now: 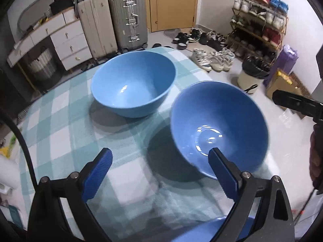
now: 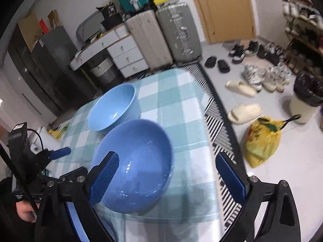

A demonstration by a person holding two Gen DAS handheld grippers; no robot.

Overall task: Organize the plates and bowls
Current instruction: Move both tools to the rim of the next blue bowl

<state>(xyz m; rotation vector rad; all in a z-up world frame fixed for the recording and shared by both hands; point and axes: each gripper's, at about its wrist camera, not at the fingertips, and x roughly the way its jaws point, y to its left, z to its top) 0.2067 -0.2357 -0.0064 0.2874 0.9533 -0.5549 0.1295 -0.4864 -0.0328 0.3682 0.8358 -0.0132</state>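
Observation:
Two blue bowls stand on a table with a teal checked cloth [image 1: 60, 125]. The lighter bowl [image 1: 133, 84] [image 2: 115, 109] is farther back and upright. Beside it the darker bowl [image 1: 220, 127] [image 2: 137, 161] is nearer, and its rim is blurred. My left gripper [image 1: 161, 171] is open over the cloth, its right finger in front of the dark bowl's near rim and nothing between the pads. My right gripper [image 2: 168, 177] is open, its left finger overlapping the dark bowl's near side. Another blue piece [image 1: 212, 230] shows under the left gripper, mostly hidden.
The table's right edge drops to a striped rug [image 2: 220, 117] and a yellow bag [image 2: 262, 141]. Suitcases [image 1: 127, 18], a drawer unit [image 1: 68, 40], a door [image 1: 171, 4], a shoe rack [image 1: 260, 20], loose shoes and a lined bin [image 1: 254, 70] stand beyond.

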